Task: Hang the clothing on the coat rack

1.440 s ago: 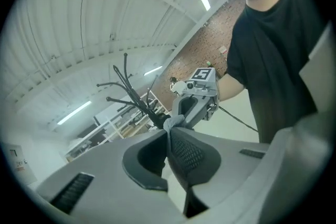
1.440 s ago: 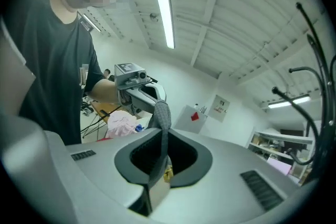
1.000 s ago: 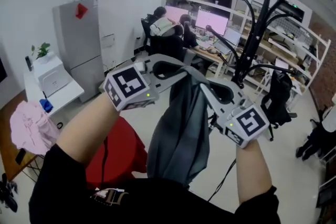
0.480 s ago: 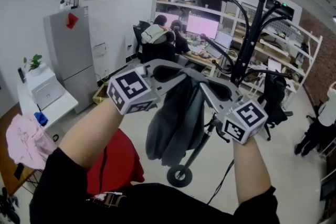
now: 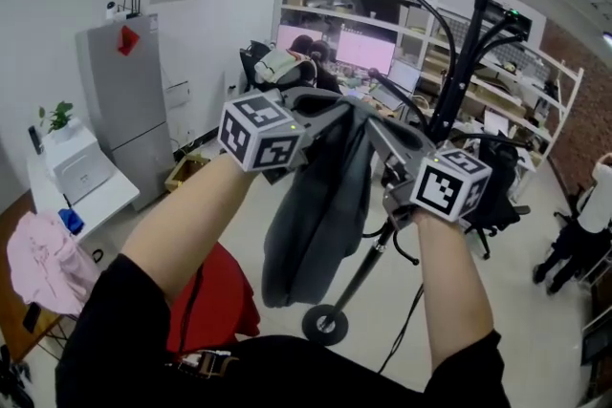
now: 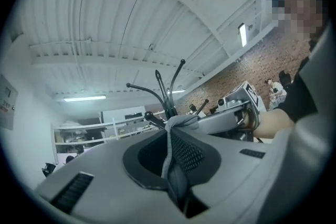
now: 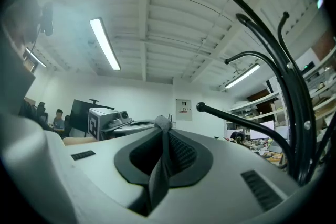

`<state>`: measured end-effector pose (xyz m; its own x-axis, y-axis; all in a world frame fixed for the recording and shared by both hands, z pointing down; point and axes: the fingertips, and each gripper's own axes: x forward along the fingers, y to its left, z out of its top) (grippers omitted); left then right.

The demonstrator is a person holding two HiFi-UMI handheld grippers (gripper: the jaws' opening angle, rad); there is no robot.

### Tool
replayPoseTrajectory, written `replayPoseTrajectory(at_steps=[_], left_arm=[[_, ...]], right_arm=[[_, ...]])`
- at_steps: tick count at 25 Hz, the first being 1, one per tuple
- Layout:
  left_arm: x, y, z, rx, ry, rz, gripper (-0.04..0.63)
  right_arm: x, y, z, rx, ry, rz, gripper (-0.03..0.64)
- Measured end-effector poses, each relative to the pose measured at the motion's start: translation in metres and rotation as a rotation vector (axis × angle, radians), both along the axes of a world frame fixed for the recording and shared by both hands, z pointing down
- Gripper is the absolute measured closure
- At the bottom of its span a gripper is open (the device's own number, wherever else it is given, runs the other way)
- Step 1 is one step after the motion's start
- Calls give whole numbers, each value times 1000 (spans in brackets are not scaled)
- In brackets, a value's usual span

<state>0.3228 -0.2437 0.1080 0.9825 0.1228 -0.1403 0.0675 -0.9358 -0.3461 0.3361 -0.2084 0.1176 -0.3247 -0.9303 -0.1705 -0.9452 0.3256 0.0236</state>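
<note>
A grey garment [image 5: 320,205] hangs between my two grippers in the head view, held by its top edge. My left gripper [image 5: 342,107] is shut on a fold of the garment [image 6: 170,157]. My right gripper [image 5: 375,127] is shut on another fold of it [image 7: 160,165]. The two grippers sit close together, tips nearly meeting. Just behind them stands the black coat rack [image 5: 449,81], its round base [image 5: 325,325] on the floor. Its curved hooks [image 7: 283,76] rise to the right in the right gripper view, and the hooks [image 6: 168,94] show beyond the tips in the left gripper view.
A grey fridge [image 5: 129,100] and a white table [image 5: 81,177] stand at the left, with a pink cloth [image 5: 43,263] nearer. A red object [image 5: 215,296] lies below my left arm. People sit at desks with monitors [image 5: 363,48]; white shelves [image 5: 535,91] line the right.
Both grippers have risen with the garment and moved closer to the coat rack. Both wrists have rolled, and the garment's lower edge hangs higher off the floor.
</note>
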Motion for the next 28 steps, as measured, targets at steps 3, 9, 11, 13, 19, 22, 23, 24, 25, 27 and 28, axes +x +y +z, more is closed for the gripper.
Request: replayPoseTrajectory(at_steps=[3,9,11,13,19,22,23,24,25,27,28], left_arm=[[7,-8,-13,-9,25,-9,591],[19,-23,-43,34,56,-46,591],[23,-26,-51,59,50,-53,591],[29,-26,-58,85,41,-54,591],[55,-33,-78,184,6,-72,591],[67,-40,-84,193,3,-85,591],[71,-43,-84,191,1,-89,591],[75,-46,-84,189,-2,-94,591],[80,-49,-82,186,-5,-100,591],[90,-55,-76,178,-14,-111,591],[95,-58,-72,172,-19,-115,589]], right_arm=[[6,-7,-15,17,18,27,598],[15,-16,-53,55,43,123,598],[18,-18,-62,66,50,144,598],[23,-19,-69,76,58,163,598],[53,-26,-86,84,57,245,598],[65,-32,-87,69,68,279,598],[70,-35,-87,61,71,287,598],[73,-37,-87,54,75,296,598],[77,-39,-87,48,80,307,598],[84,-44,-83,28,86,328,598],[87,-46,-80,17,88,336,598]])
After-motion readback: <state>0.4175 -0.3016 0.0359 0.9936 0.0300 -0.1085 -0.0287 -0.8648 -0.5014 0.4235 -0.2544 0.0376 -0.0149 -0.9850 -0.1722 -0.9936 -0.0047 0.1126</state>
